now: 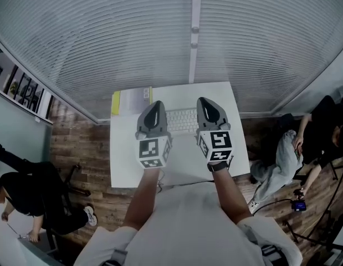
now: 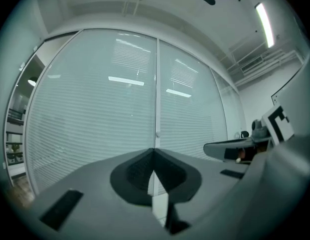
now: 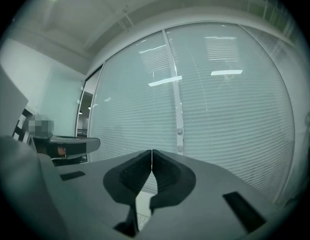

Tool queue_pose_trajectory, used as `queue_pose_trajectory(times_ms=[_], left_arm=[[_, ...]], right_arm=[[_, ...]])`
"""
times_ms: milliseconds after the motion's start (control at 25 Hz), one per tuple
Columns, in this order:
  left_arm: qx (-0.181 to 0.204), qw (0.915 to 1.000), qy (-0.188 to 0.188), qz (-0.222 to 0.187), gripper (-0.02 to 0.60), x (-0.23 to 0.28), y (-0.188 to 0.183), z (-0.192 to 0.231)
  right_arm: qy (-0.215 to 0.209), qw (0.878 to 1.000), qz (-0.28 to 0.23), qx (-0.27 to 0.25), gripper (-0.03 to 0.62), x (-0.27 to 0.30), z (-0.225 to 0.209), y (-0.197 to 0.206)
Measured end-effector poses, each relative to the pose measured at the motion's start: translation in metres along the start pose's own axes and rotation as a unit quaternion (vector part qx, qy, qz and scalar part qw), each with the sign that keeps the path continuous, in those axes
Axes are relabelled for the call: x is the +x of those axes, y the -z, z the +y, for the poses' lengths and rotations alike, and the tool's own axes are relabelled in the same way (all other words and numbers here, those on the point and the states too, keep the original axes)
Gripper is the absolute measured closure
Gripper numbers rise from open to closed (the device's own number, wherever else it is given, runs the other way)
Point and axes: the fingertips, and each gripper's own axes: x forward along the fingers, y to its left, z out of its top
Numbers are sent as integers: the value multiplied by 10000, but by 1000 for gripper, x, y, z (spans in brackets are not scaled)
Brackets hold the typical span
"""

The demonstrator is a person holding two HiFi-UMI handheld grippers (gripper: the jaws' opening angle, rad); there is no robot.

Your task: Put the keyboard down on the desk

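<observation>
The white keyboard lies flat on the small white desk, near its far edge. My two grippers hover above it, one over each end, and hide both ends. The left gripper is shut, its jaws meeting at the tips with nothing between them, as the left gripper view also shows. Over the keyboard's right end the right gripper is likewise shut and empty, its tips closed in the right gripper view. Both gripper views look past the jaws at the blinds, not down at the keyboard.
A yellow-edged booklet lies at the desk's back left corner. A glass wall with white blinds runs just behind the desk. A person sits on the wooden floor side at left, another person at right.
</observation>
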Motion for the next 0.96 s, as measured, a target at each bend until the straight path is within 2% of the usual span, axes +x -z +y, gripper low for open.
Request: queue_pose_trajectory(times_ms=[480, 960], left_arm=[[-70, 9999, 76, 136, 568, 7, 13, -5], [66, 9998, 124, 164, 568, 14, 14, -1]], right_arm=[[76, 9999, -15, -77, 583, 4, -2, -1], [165, 9997, 48, -183, 583, 9, -2, 6]])
